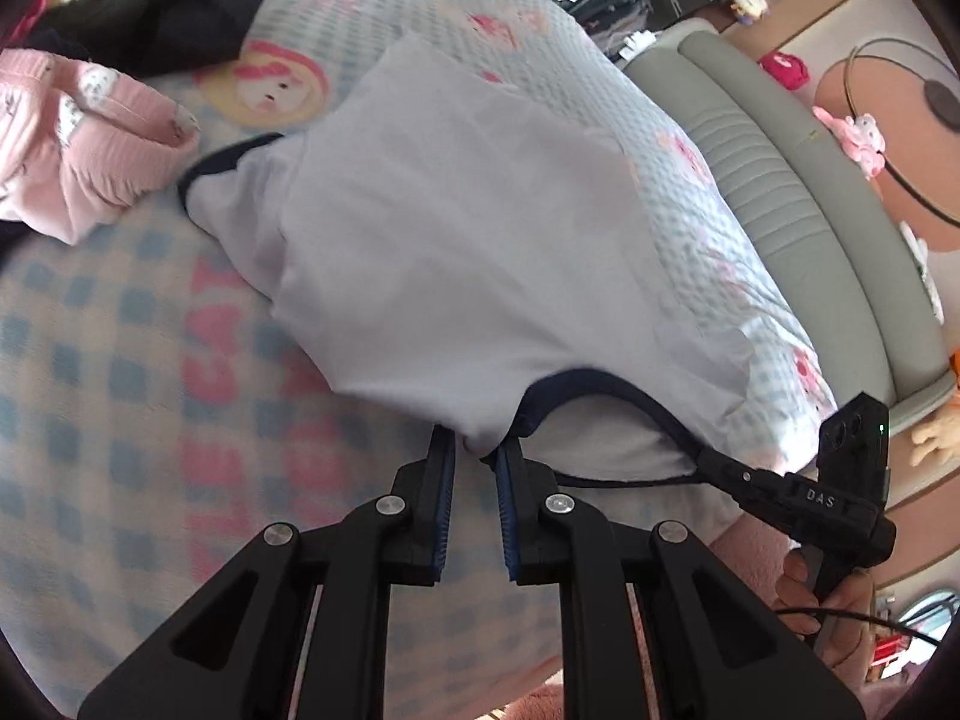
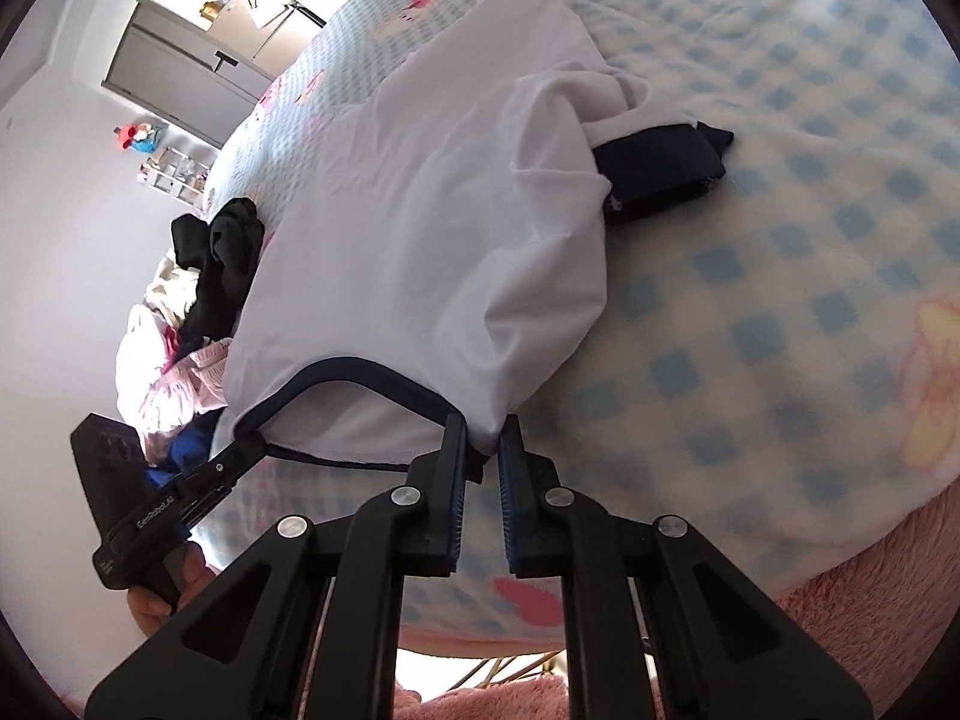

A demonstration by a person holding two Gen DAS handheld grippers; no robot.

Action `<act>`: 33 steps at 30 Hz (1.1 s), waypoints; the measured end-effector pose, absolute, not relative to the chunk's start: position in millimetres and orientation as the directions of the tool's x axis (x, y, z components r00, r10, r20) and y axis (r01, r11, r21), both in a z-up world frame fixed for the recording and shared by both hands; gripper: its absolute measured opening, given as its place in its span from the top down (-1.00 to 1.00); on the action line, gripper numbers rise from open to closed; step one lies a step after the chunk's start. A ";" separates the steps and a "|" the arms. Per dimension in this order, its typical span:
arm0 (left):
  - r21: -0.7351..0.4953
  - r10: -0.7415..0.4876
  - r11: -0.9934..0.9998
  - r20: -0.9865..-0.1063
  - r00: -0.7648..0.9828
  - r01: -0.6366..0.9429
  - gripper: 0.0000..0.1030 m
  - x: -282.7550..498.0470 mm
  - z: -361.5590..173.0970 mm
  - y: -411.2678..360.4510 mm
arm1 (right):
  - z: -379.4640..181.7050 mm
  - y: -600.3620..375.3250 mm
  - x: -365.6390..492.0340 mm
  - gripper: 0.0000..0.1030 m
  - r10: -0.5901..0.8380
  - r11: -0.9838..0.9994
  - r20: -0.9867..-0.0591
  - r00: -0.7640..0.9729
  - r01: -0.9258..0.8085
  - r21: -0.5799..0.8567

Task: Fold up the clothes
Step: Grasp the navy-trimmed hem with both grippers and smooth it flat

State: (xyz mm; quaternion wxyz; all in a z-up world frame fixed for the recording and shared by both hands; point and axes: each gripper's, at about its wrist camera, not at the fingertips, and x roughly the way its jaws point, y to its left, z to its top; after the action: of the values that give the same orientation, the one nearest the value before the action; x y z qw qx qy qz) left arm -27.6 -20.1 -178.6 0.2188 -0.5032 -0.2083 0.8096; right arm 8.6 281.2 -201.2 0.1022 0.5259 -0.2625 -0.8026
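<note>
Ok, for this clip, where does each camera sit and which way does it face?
Left wrist: on the left tongs, looking down along them at the white shirt on the checked blanket; the right tongs and a hand show at right.
Right wrist: on the right tongs, facing down at the same shirt; the left tongs show at left.
Shared: shirt, navy collar, blanket, both tongs pinching the collar end.
</note>
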 end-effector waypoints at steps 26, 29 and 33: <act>-0.722 0.667 -0.691 -0.625 -0.406 -0.023 0.14 -35.0 -197.2 -59.5 | -184.5 290.8 9.6 0.28 -0.403 -0.825 -0.735 -0.546 -0.131 0.550; -0.707 0.647 -0.708 -0.644 -0.407 -0.006 0.19 -51.3 -208.7 -58.2 | -204.4 296.3 -5.8 0.21 -0.399 -0.816 -0.757 -0.517 -0.177 0.551; -0.674 0.626 -0.739 -0.680 -0.381 -0.010 0.68 -59.4 -218.1 -46.3 | -222.4 292.7 -6.6 0.53 -0.331 -0.850 -0.808 -0.487 -0.219 0.480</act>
State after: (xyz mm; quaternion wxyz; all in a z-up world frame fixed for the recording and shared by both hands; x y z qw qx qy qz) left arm -59.4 -46.3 -218.1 0.2048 -0.5170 -0.2976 0.7760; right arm -6.6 292.7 -222.4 0.0342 0.5053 -0.2719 -0.8183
